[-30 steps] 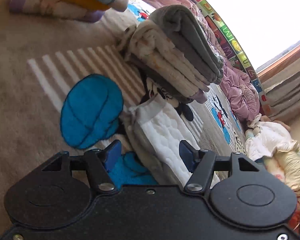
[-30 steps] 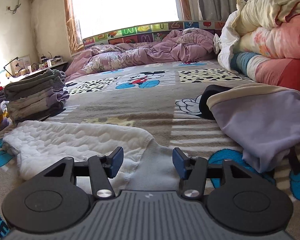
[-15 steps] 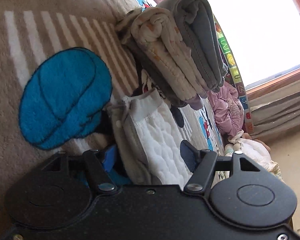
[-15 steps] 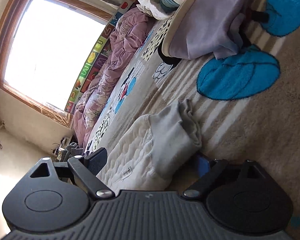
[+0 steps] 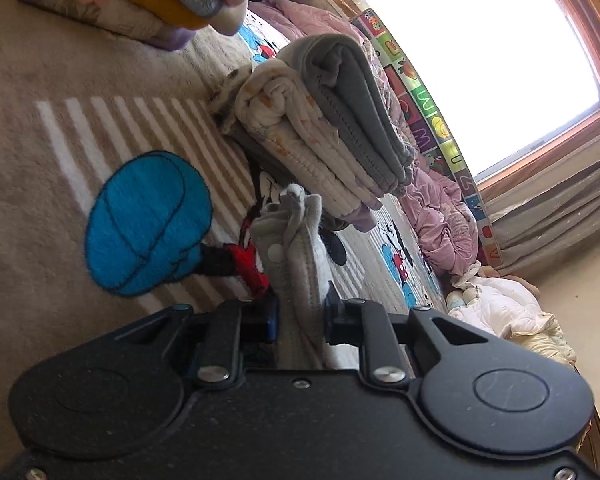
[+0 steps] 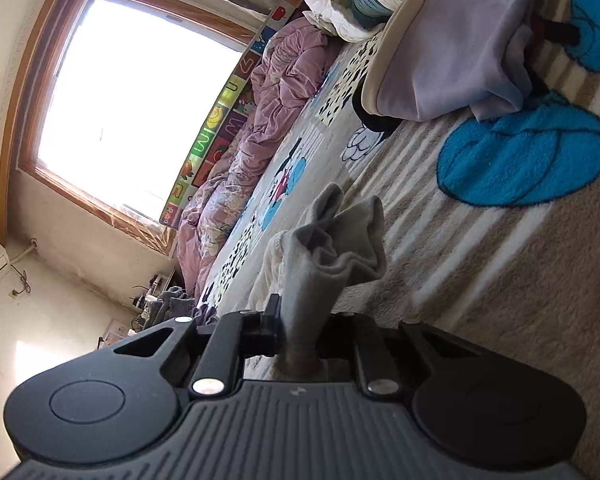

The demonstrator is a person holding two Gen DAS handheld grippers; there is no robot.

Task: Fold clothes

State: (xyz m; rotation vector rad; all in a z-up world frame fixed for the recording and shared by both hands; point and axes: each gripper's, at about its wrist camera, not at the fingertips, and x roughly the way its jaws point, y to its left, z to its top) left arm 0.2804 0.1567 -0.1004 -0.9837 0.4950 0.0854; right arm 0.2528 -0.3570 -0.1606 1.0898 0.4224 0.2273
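The left gripper point(image 5: 300, 316) has a matte black speckled body with two round raised discs, silver pivot screws on black linkage arms, and blue finger pads point(image 5: 273, 316). The right gripper point(image 6: 300, 332) is black with a ribbed grey centre panel bearing a small white mark, round discs and silver screws.

Right gripper point(image 6: 300, 330): jaws closed on a bunched grey cuff of the garment point(image 6: 332, 248)
Garment: grey band and white quilted part, lying on the cartoon blanket point(image 6: 480, 240)
Lilac garment point(image 6: 452, 52): on the blanket, upper right, partly over a blue patch
Purple duvet point(image 6: 260, 128): crumpled below the window point(image 6: 140, 92)
Folded clothes stack point(image 6: 172, 304): far left, just above the gripper body
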